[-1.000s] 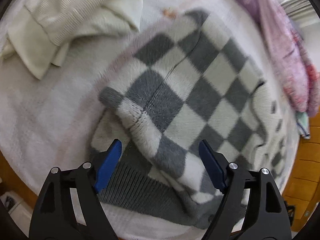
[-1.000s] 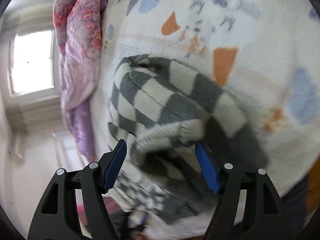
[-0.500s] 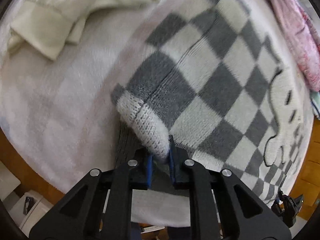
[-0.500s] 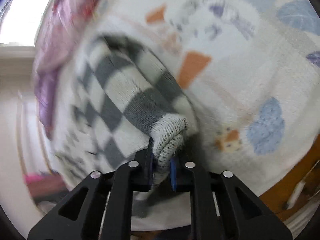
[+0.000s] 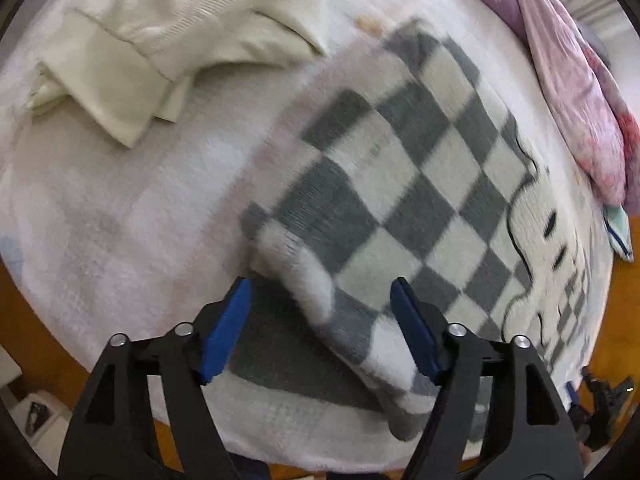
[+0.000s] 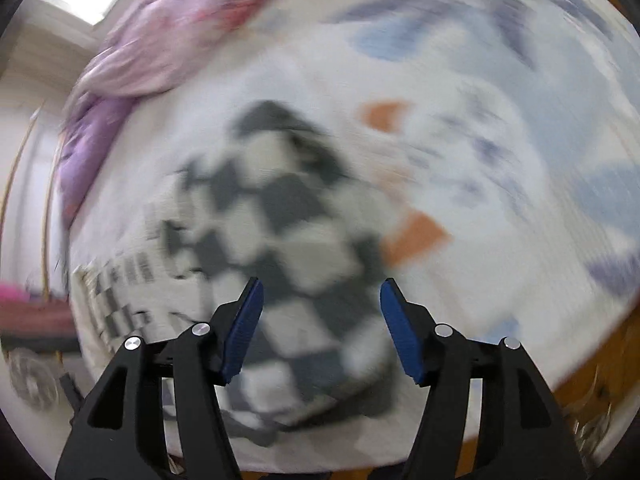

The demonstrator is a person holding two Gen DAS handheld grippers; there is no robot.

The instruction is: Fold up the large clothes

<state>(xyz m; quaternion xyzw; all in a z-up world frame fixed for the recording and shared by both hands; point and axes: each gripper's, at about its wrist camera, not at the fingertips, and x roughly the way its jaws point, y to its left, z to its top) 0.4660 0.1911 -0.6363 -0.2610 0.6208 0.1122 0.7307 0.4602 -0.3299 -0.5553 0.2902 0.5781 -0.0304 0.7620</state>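
Note:
A grey-and-white checkered sweater (image 5: 404, 184) lies spread on a white blanket (image 5: 120, 220), with a cartoon face knitted on its right part. One sleeve is folded across its lower edge, with the cuff just ahead of my left gripper (image 5: 320, 300). That gripper is open and holds nothing. In the blurred right wrist view the same sweater (image 6: 280, 232) lies folded in front of my right gripper (image 6: 320, 300), which is open and empty above it.
A cream garment (image 5: 160, 28) lies at the far left of the bed. A pink and purple quilt (image 5: 568, 80) is bunched along the far right side and shows in the right wrist view (image 6: 168, 48). The bed's wooden edge (image 5: 24, 300) runs along the near side.
Both grippers were shut on the sweater's cuffs half a second ago. Both have opened and let go. The sleeves now lie folded over the sweater, and the right gripper is moving fast.

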